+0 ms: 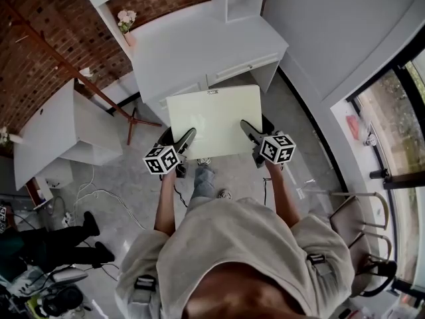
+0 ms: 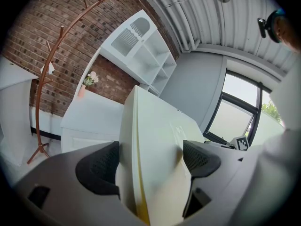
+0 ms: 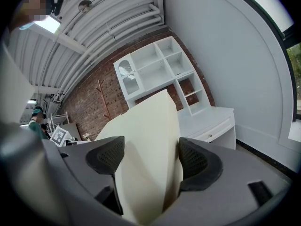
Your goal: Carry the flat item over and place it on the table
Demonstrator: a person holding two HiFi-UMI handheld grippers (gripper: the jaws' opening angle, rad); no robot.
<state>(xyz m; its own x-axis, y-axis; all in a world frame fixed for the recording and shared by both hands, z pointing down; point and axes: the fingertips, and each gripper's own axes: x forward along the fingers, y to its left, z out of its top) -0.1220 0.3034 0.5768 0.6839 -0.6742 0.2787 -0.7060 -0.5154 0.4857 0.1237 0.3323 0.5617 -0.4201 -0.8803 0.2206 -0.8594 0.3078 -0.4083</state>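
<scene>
Left gripper point(image 2: 149, 163): jaws were clamped on the near left edge of the cream flat panel point(image 1: 214, 115).
Right gripper point(image 3: 146, 160): jaws gripped the panel's near right edge.
Panel: was held up off the floor, its far edge by the white desk point(image 1: 199, 48).
Desk: stood against a brick wall point(image 1: 60, 25).

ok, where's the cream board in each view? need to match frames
Head view: cream board at centre, seen face-on, clamped at its near edge, one jaw pair each side.
Left gripper view: cream board lower centre, nearly edge-on between the jaws.
Right gripper view: cream board lower centre, between the jaws.
Shared landmark: white desk with shelf unit, by the brick wall.
</scene>
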